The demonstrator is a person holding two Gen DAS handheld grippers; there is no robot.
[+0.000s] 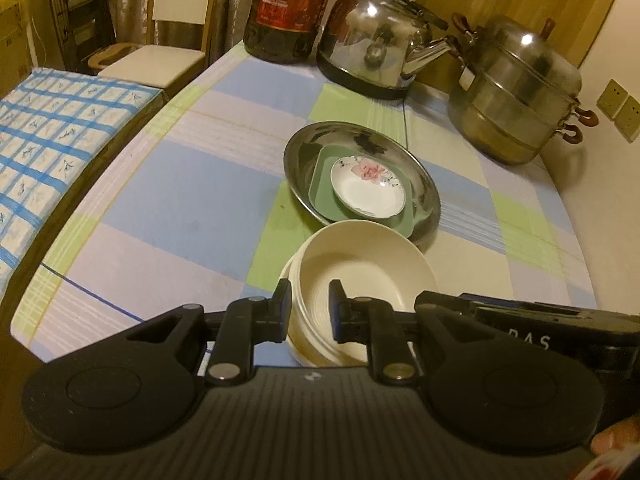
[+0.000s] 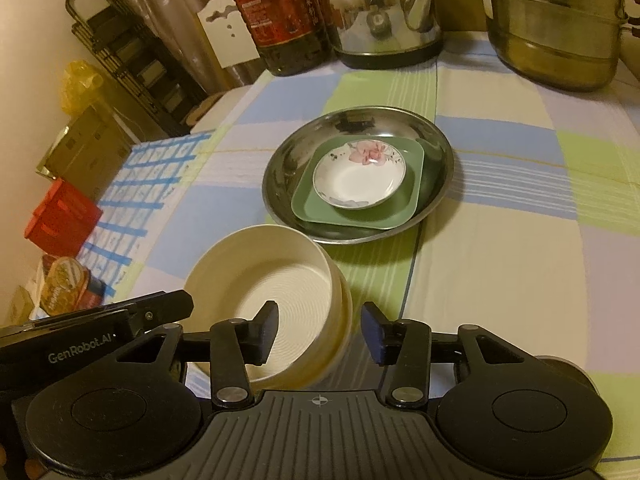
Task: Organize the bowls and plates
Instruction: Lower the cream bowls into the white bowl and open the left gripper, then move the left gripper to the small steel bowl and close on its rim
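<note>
Bowls [image 2: 280,308]: two cream, nested; plates: steel [image 2: 436,148], green [image 2: 412,196], floral [image 2: 352,180].

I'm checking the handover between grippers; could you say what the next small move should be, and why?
Probably draw the right gripper back from the cream bowl: its fingers stand open around the rim, while the left gripper pinches the opposite rim, tilting the bowl.

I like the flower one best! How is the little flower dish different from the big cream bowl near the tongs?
The flower dish is small and shallow; the cream bowl is bigger with tall, straight walls. The flower dish has a pink flower painted inside; the cream bowl is plain with faint rings on its bottom. The flower dish sits stacked on a green square plate in a steel pan; the cream bowl is tilted, its wall gripped by the left tongs. Both are round.
</note>
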